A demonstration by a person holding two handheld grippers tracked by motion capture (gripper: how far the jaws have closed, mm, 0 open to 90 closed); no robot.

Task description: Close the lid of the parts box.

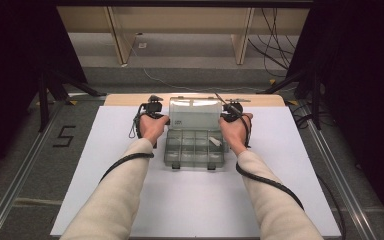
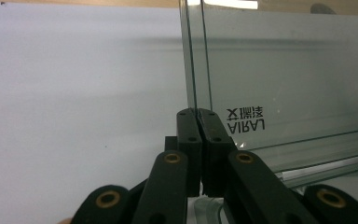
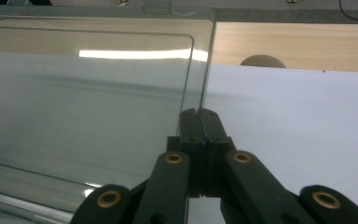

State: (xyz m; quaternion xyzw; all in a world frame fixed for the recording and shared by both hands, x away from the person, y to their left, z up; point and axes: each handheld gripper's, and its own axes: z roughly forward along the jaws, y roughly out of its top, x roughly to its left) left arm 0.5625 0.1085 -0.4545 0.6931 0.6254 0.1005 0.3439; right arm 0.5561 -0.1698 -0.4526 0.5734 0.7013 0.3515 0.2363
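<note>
A clear plastic compartment box lies open on the white sheet, its lid standing upright at the back. My left gripper is at the lid's left edge. In the left gripper view its jaws are pinched together on that edge of the lid, beside mirrored printed lettering. My right gripper is at the lid's right edge. The right gripper view shows it shut on the lid at that edge. A small white piece lies in a right-hand compartment.
The white sheet covers the table, with a strip of bare wood along the far edge. Two latches stick out at the box's front. Dark stands and cables flank the table on the floor.
</note>
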